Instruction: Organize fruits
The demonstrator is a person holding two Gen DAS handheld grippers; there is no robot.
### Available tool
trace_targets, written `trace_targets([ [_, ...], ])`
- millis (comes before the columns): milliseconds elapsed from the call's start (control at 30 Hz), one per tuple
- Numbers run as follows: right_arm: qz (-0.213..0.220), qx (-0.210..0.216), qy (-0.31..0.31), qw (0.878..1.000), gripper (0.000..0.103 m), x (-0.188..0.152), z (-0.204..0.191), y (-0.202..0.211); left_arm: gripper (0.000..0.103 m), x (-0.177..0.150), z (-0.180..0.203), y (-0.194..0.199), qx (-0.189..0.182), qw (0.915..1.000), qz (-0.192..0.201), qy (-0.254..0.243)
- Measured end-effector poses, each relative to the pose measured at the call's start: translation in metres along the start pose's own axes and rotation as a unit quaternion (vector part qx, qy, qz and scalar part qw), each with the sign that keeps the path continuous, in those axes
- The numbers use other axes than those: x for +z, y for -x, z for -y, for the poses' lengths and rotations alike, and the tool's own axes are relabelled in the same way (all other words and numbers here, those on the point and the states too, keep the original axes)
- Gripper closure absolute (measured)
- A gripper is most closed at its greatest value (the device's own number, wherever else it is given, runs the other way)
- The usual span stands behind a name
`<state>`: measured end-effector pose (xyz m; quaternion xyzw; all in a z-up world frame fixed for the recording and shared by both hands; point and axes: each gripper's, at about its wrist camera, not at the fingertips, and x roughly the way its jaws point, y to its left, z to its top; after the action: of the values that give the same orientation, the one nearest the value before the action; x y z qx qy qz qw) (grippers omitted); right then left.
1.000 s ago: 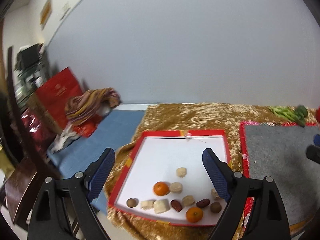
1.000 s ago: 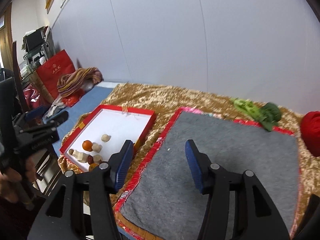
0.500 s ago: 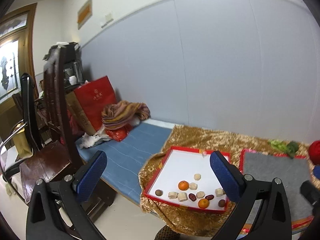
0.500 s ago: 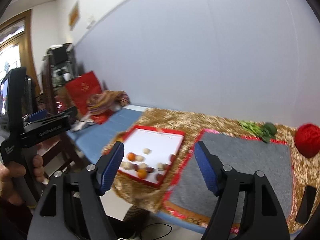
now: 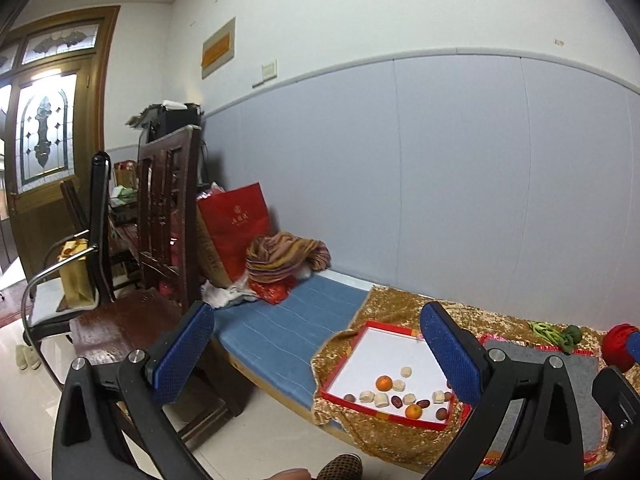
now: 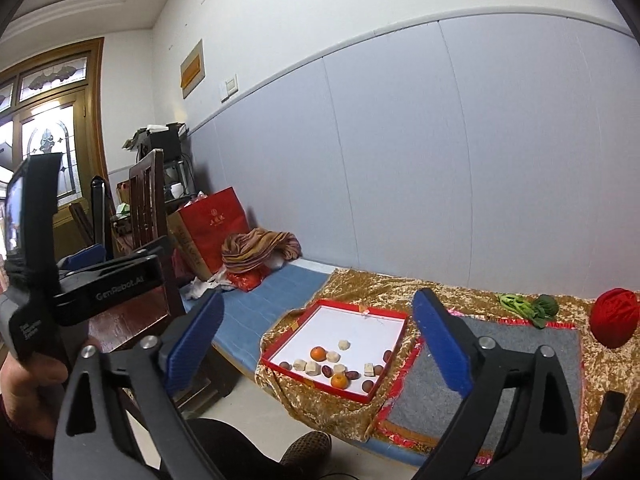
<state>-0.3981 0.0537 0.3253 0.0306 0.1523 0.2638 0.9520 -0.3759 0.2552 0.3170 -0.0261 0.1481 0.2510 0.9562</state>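
Overhead, both the left gripper [image 5: 316, 352] and right gripper [image 6: 320, 340] gape empty, well apart from the red tray [image 6: 384, 314] holding two tangerines [image 6: 318, 353].

Tray [image 6: 390, 356] far half bare white, open from above; fruit bunched along near rim. Grey mat [image 6: 520, 360] bare, broad free patch. Chair [image 5: 168, 240] stands left of bench, blocks that flank. Bag [image 5: 236, 220] and cloth heap [image 5: 286, 256] fill bench's far-left end. Red ball [image 6: 614, 316], greens [image 6: 528, 306] crowd mat's far edge.
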Motion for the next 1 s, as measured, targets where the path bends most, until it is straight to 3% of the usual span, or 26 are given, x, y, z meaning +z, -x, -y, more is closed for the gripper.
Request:
trace_targets([
  [200, -0.006, -0.010, 0.002, 1.000, 0.000, -0.001, -0.005, 0.003, 0.000, 0.003, -0.010, 0.019, 0.013, 0.9998, 0.015, 0.010],
  [1000, -0.003, -0.004, 0.005, 1.000, 0.000, 0.000, -0.016, 0.012, 0.000, 0.008, -0.021, 0.046, 0.041, 0.9967, 0.068, 0.020],
])
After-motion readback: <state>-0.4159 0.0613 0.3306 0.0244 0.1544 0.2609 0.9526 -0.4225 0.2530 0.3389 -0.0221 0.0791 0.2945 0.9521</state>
